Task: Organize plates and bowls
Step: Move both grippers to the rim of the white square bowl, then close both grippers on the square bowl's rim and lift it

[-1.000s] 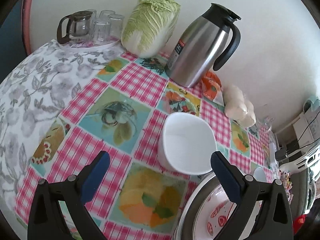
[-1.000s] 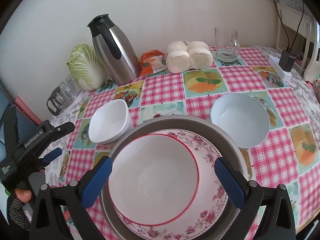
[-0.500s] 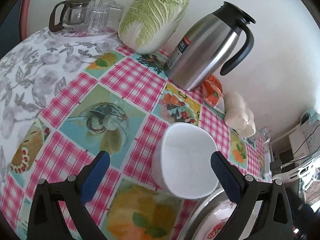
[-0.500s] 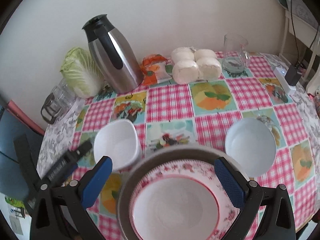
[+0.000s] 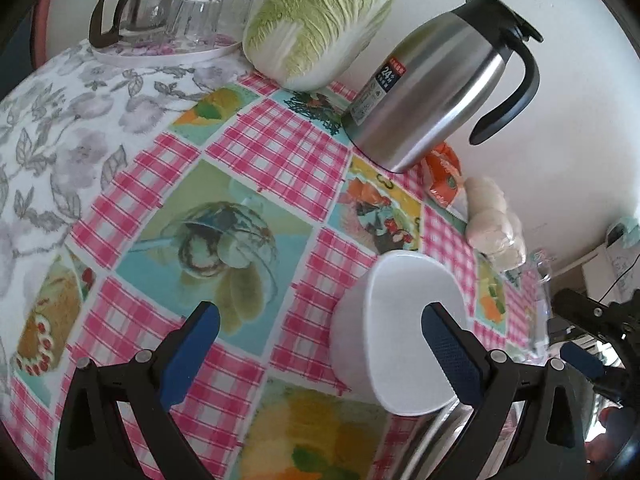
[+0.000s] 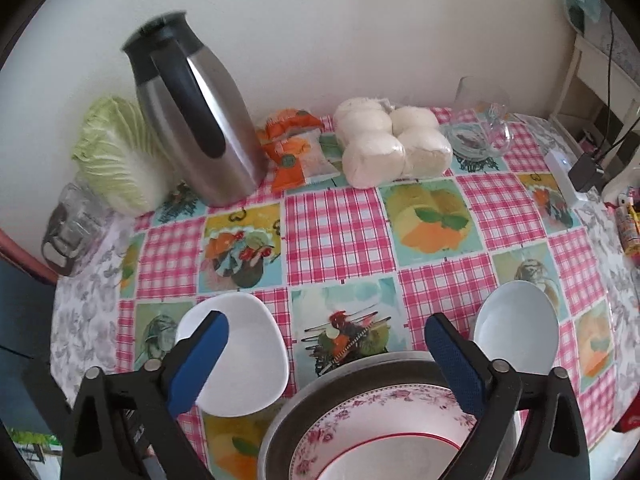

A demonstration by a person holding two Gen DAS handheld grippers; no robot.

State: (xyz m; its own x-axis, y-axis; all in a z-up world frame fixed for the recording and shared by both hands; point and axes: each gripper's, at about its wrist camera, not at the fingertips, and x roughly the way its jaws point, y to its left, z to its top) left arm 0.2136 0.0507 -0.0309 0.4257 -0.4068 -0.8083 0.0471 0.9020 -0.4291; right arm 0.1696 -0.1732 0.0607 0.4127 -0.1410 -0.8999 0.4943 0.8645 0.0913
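Note:
A white squarish bowl (image 5: 404,332) stands on the checked tablecloth. My left gripper (image 5: 320,320) is open around its near left wall, with the right finger (image 5: 444,344) over the bowl's mouth and no pad pressing. My right gripper (image 6: 326,326) is open with its jaws closing; only tablecloth and the far rim of the metal basin (image 6: 360,364) show between them. In the basin lies a floral plate (image 6: 352,412) with a red-rimmed bowl (image 6: 392,460) on it. The white bowl (image 6: 240,360) sits left of the basin and a pale blue bowl (image 6: 516,332) right of it.
Along the wall stand a steel thermos jug (image 6: 200,120), a cabbage (image 5: 320,20), orange packets (image 6: 292,148), bagged buns (image 6: 392,148) and a glass jug (image 6: 480,128). A tray with a glass pot and tumblers (image 5: 168,12) sits far left. A power strip (image 6: 560,168) lies at the right edge.
My left gripper has come down and closer to the white bowl, whose mouth now lies under the right finger. My right gripper has moved off the basin toward the wall, so the basin sits lower in its view.

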